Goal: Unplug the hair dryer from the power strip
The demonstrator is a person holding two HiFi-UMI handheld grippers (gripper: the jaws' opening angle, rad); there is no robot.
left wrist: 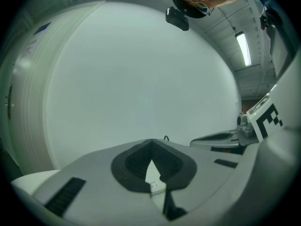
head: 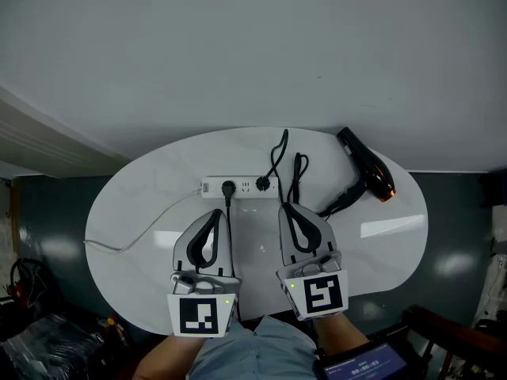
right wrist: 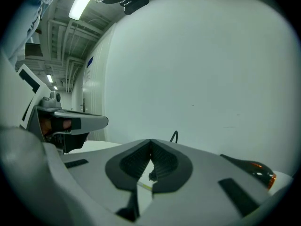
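From the head view, both grippers lie low over the white worktop [head: 158,180], side by side. The left gripper [head: 218,211] and the right gripper [head: 283,207] each have their fingers closed tip to tip on nothing. The power strip [head: 238,186] lies just beyond both sets of fingers, with one black plug [head: 229,188] ahead of the left tips and a second plug [head: 263,184] between the two grippers' lines. The hair dryer [head: 366,174], black with an orange end, rests ahead and right of the right fingers, well apart from them. Only the head view shows the black cords; which plug is the dryer's cannot be traced. The left gripper view shows a sliver of the strip through the gap behind its joined fingers [left wrist: 141,161], but no dryer. The right gripper view catches the dryer's orange end at its right edge.
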